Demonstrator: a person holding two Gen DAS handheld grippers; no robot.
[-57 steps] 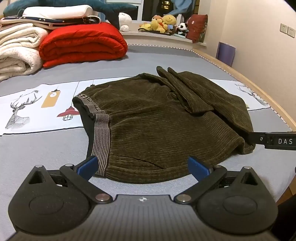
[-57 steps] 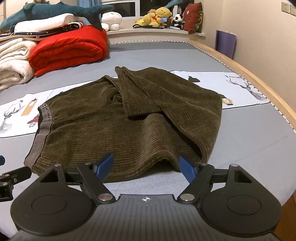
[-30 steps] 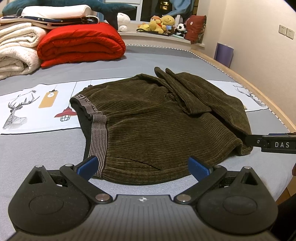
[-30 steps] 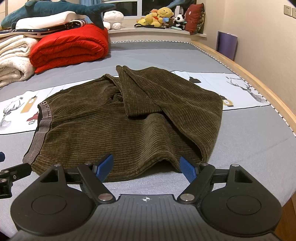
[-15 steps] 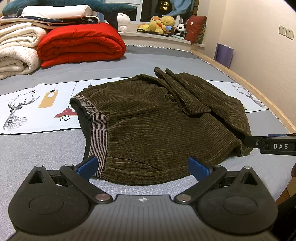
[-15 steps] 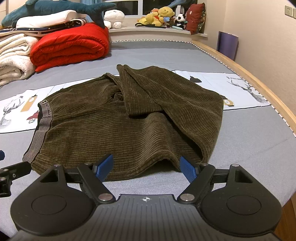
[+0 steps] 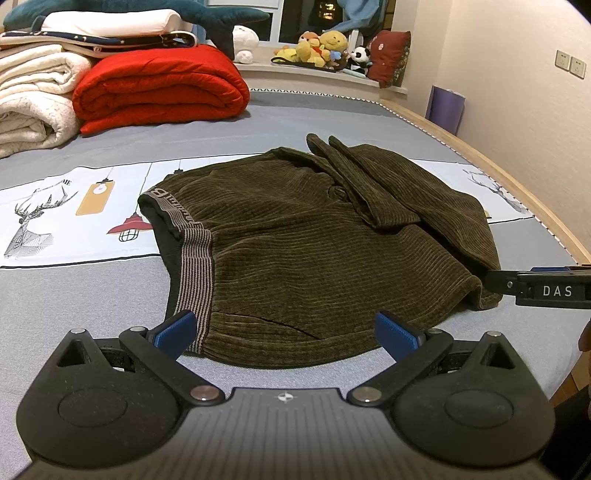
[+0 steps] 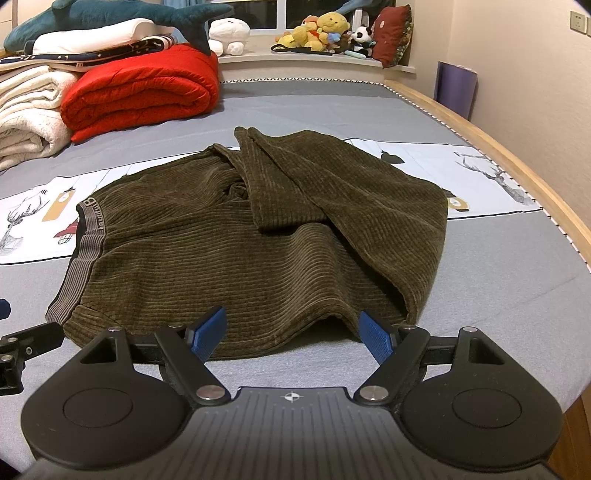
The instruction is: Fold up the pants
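Dark olive corduroy pants (image 7: 314,251) (image 8: 258,251) lie on the grey bed, legs folded back over the seat, striped grey waistband (image 7: 194,258) (image 8: 85,243) to the left. My left gripper (image 7: 284,334) is open just short of the pants' near edge by the waistband corner, blue pads apart with nothing between them. Open as well, my right gripper (image 8: 291,334) hovers at the near edge of the folded right side, where the cloth humps up. A black part of the right gripper (image 7: 543,290) shows at the right edge of the left wrist view.
Folded red quilt (image 8: 140,92) and white blankets (image 8: 26,114) are stacked at the far left. Plush toys (image 8: 321,33) line the windowsill. The bed's wooden edge (image 8: 517,162) runs along the right. A printed white strip (image 7: 55,214) crosses the sheet under the pants.
Between about two seconds and one second ago both views shifted slightly. Over the last second nothing has visibly moved, and both grippers stay open in place.
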